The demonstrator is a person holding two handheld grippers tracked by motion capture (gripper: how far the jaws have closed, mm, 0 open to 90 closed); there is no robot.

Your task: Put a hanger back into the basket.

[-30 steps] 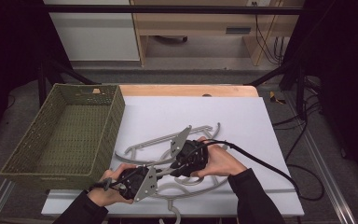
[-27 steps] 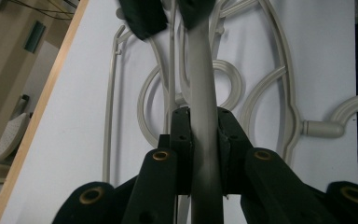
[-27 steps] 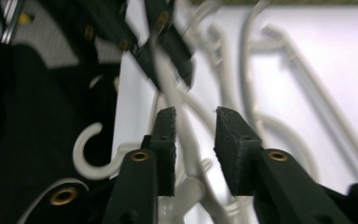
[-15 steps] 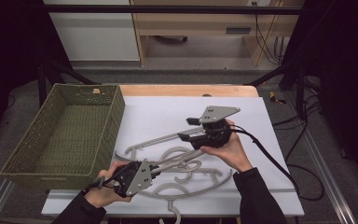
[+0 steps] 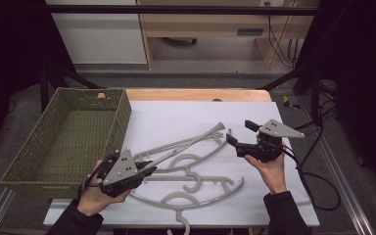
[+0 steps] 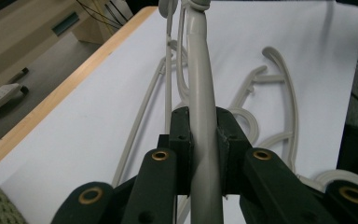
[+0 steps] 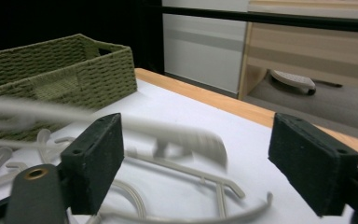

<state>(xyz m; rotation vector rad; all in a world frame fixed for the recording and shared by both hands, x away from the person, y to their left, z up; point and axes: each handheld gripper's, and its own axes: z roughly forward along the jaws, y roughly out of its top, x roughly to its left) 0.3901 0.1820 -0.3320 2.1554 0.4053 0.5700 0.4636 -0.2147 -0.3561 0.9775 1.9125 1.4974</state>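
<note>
1. Covering most of the worktop [image 5: 186, 117] is a white sheet, with a strip of bare wood left along the far edge; beyond it stand a pale cabinet and a wooden unit on a grey floor, and dark frame bars flank the sides.
2. A green woven basket [image 5: 68, 142] sits at the worktop's left edge and hangs partly past it.
3. The held hanger [image 5: 191, 142], a pale grey plastic one, lies just right of the basket, its near end raised in the left gripper [image 5: 149, 169].
4. Its long axis runs slantwise from that near end beside the basket's near right corner up and away to the far right, ending in a flared tip [image 5: 219, 128].
5. In the left gripper view the hanger's arm [image 6: 200, 84] is a smooth rounded bar that runs straight away from the camera.
6. The left gripper's fingers [image 6: 182, 140] press on that bar from both sides, narrow and holding it.
7. Other grey hangers [image 5: 196, 188] of the same make lie flat in a loose heap right of the basket, their hooks curling toward the near edge.
8. The right gripper [image 5: 240, 134] hovers well right of the basket, beyond the hanger's flared tip; its fingers [image 7: 95, 158] have just been opening and stand wide, with nothing pressed between them.
</note>
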